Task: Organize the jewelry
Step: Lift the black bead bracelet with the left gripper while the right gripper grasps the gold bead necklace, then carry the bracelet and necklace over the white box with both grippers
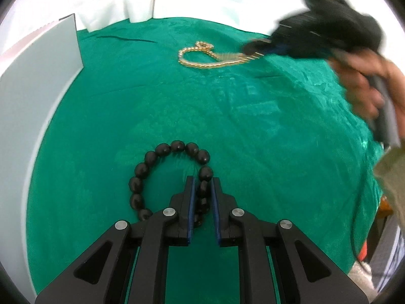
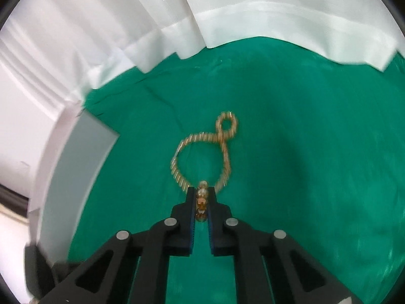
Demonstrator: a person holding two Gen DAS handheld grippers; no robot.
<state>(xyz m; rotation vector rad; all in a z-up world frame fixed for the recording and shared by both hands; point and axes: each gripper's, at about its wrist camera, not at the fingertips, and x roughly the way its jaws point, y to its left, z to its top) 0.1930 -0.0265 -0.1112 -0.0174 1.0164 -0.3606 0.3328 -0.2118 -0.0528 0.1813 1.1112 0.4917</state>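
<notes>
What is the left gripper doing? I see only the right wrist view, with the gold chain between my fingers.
Observer: The left gripper is shut on a black bead bracelet lying on the green cloth.
Operator: Is this bracelet close to the gold chain?
Observer: No, they lie apart; the gold chain is farther back on the cloth.
Operator: Is a box somewhere near the beads?
Observer: A white box stands at the cloth's left edge, apart from the beads.
</notes>
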